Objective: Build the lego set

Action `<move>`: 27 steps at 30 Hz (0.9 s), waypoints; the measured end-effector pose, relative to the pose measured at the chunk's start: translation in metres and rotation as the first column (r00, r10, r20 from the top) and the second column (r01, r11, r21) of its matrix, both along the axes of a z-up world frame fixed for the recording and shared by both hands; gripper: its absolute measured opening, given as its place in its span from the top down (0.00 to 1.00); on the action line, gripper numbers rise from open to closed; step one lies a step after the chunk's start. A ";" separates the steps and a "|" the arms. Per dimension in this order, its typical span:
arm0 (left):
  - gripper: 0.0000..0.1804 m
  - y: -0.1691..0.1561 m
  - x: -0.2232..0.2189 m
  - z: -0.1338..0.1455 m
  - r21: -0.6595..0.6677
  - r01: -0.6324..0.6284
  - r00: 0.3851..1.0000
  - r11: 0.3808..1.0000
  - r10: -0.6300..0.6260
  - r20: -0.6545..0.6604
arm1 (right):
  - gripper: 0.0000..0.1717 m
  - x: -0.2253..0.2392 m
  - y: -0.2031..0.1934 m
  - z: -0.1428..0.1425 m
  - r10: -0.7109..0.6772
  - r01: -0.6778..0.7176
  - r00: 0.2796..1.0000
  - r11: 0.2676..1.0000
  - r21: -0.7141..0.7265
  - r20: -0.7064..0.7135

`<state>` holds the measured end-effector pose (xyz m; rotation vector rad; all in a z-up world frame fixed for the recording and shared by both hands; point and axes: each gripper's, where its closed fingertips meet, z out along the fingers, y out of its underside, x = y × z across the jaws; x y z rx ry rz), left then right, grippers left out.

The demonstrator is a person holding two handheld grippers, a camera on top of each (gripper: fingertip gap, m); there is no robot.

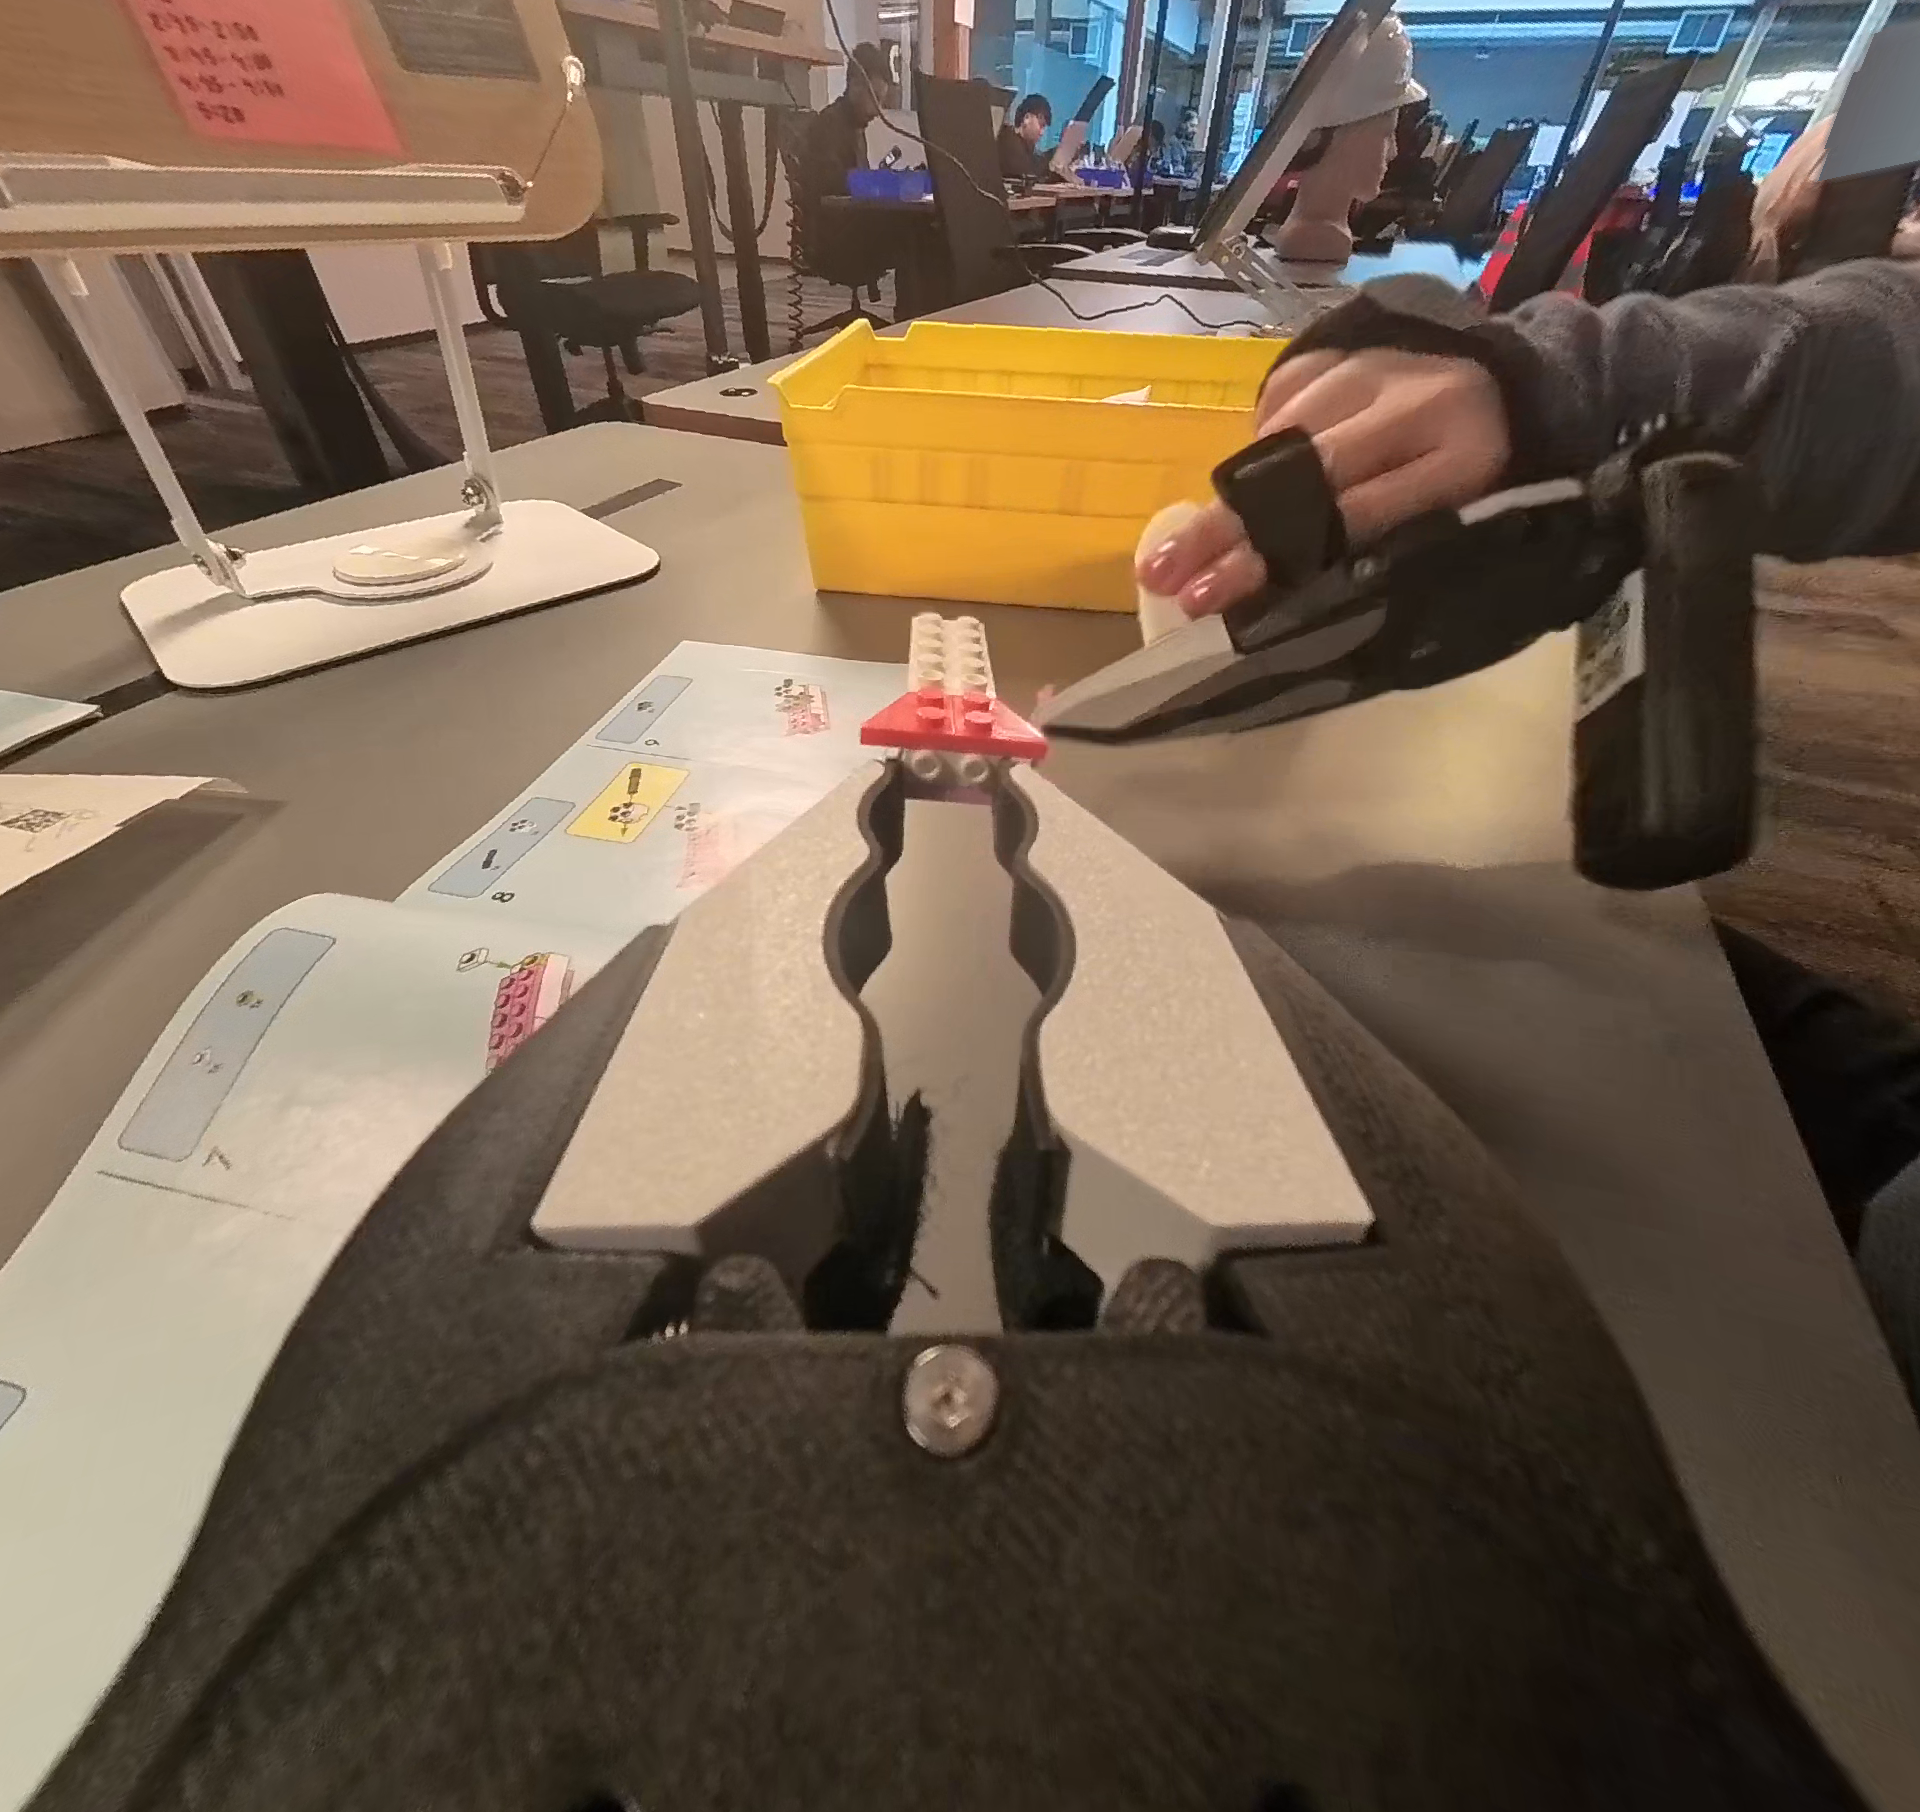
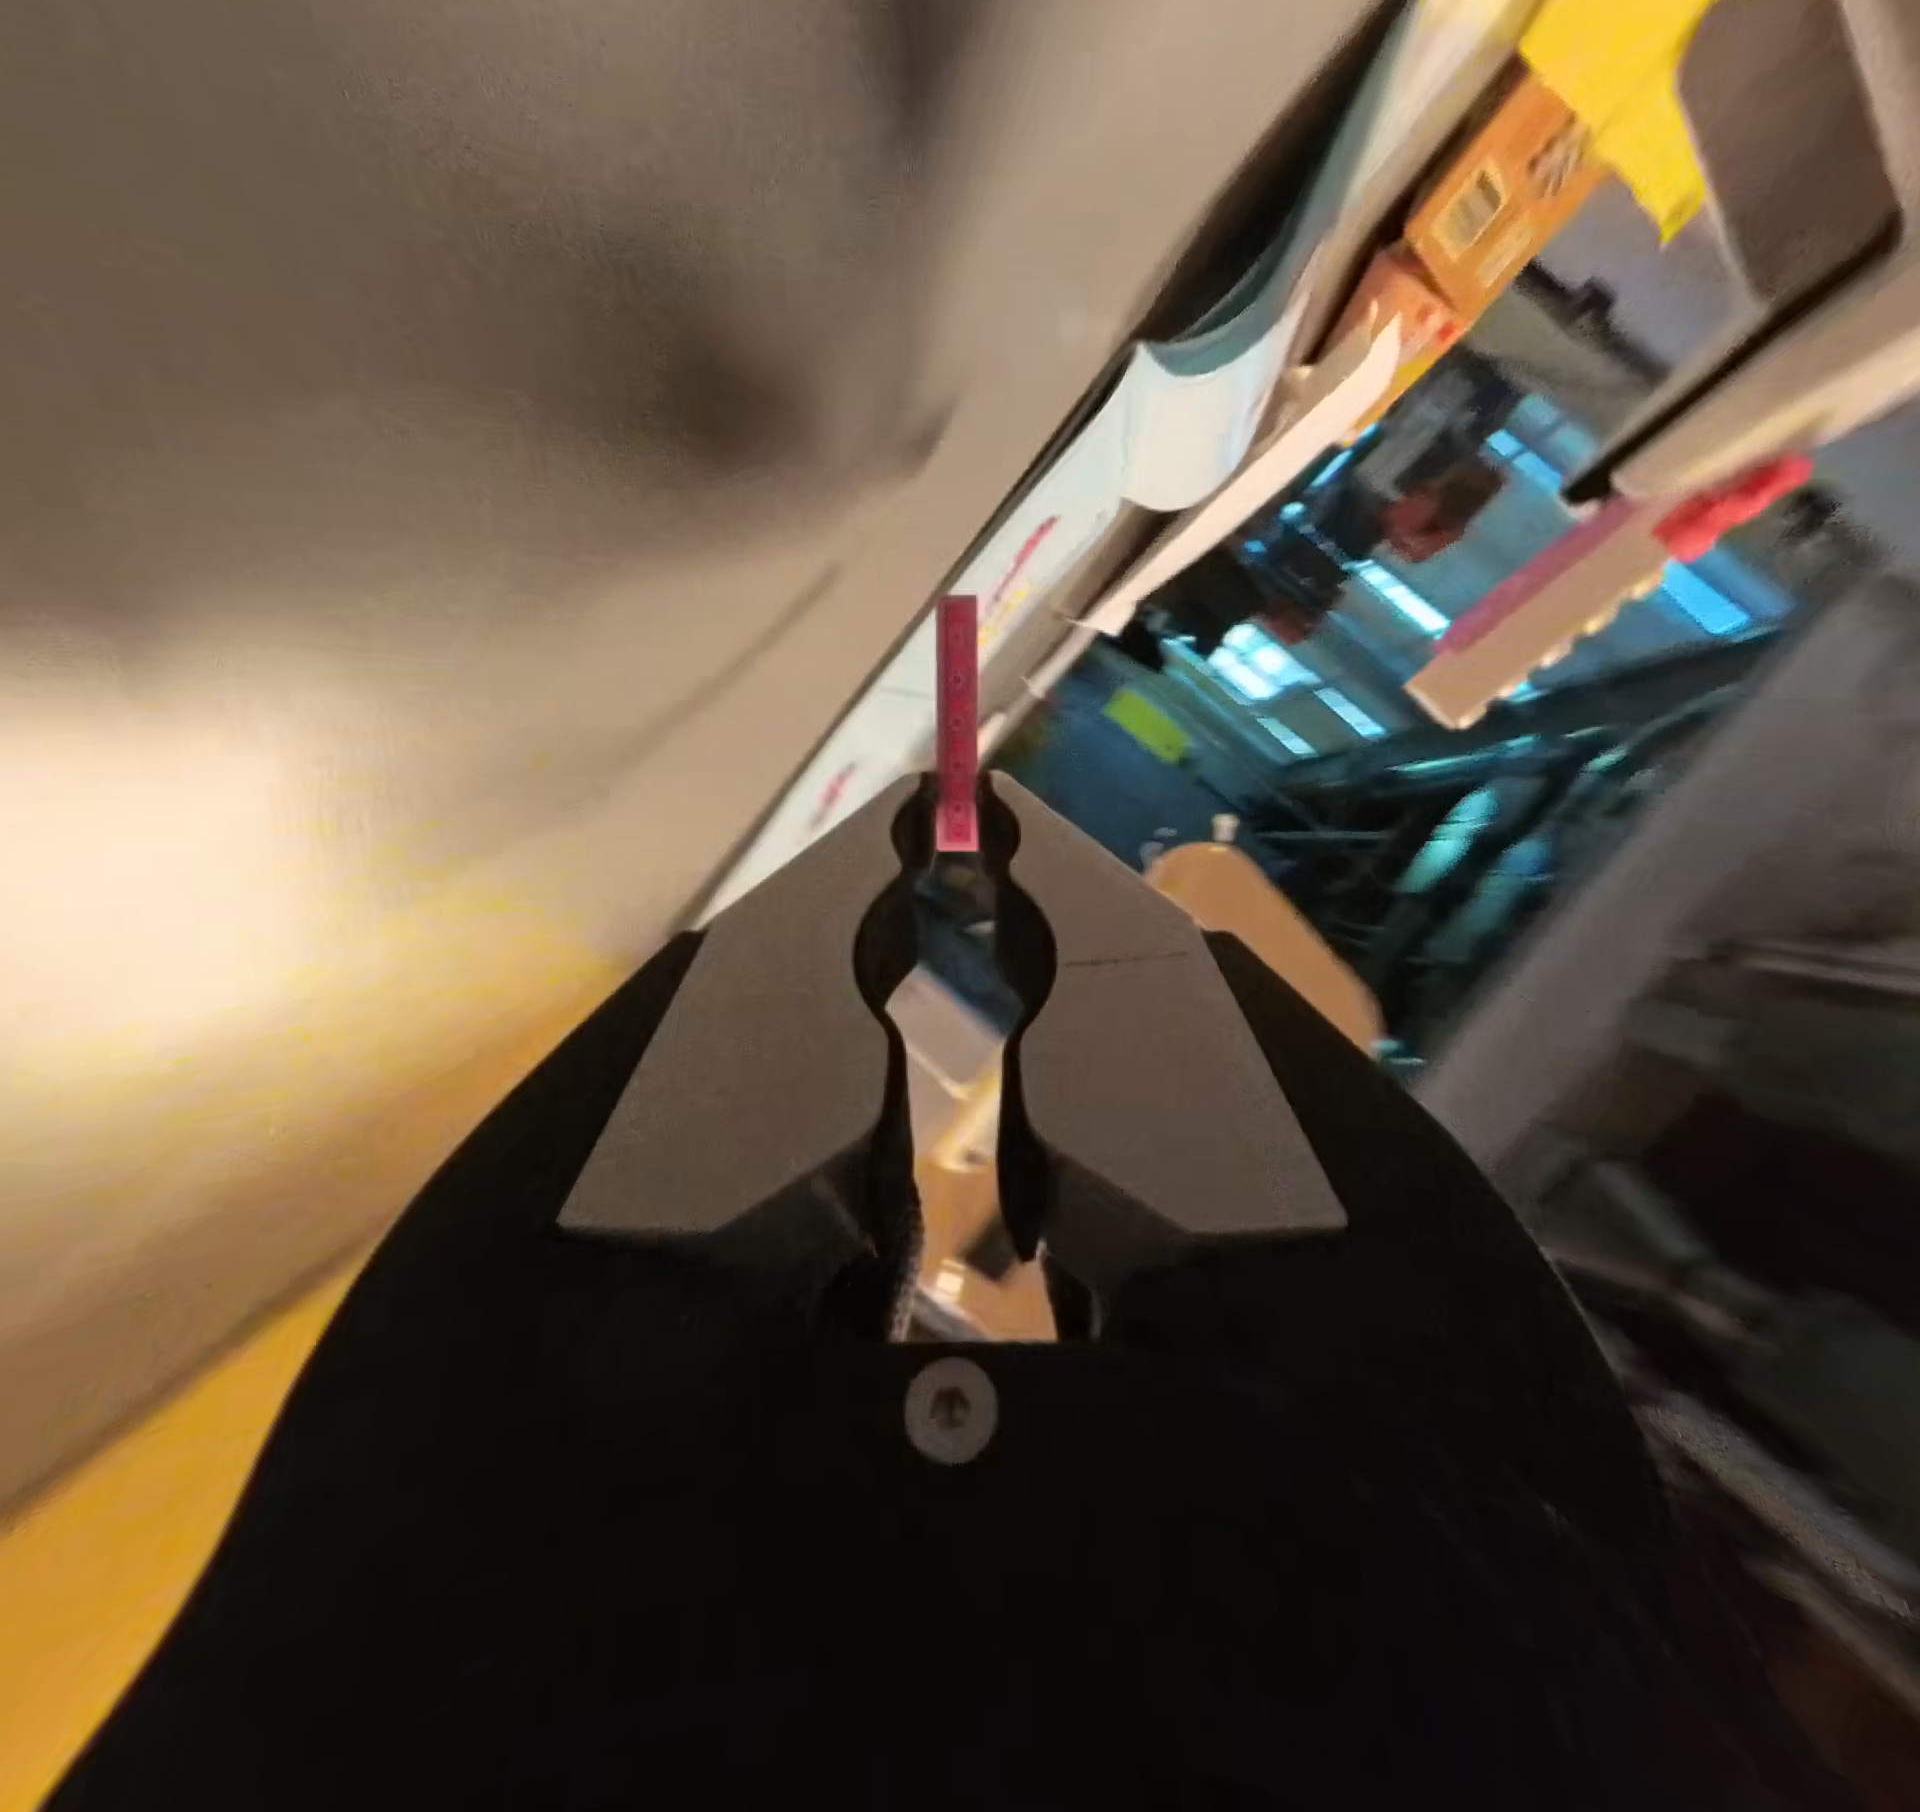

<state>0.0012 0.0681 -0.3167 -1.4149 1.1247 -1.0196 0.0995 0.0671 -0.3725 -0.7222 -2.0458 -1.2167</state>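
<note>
Gripping the near end of a small brick assembly, the left jaws press on its white-and-lilac base from both sides; a long white plate runs forward from them, with two red wedge plates across it. The right jaws are nearly closed, pinching a thin pink strip plate that stands out beyond the tips. In the left wrist view the right gripper's tips sit just beside the red wedges. Below lies an open instruction booklet on the grey worktop, with a yellow bin behind and a white stand to the left.
</note>
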 end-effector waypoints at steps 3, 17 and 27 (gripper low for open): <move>0.91 -0.001 0.001 -0.002 -0.007 0.006 1.000 1.000 -0.007 -0.004 | 0.97 0.006 -0.005 -0.012 0.124 -0.138 0.970 0.989 0.056 0.208; 0.91 -0.006 0.003 -0.002 -0.005 0.023 1.000 1.000 -0.023 -0.007 | 0.87 0.011 -0.067 -0.004 -0.038 -0.018 0.991 0.911 -0.412 -0.125; 0.91 -0.014 0.009 -0.005 -0.005 0.060 0.998 0.998 -0.060 -0.017 | 0.84 -0.007 -0.051 -0.031 -0.945 -0.089 -0.060 0.326 -0.941 -0.322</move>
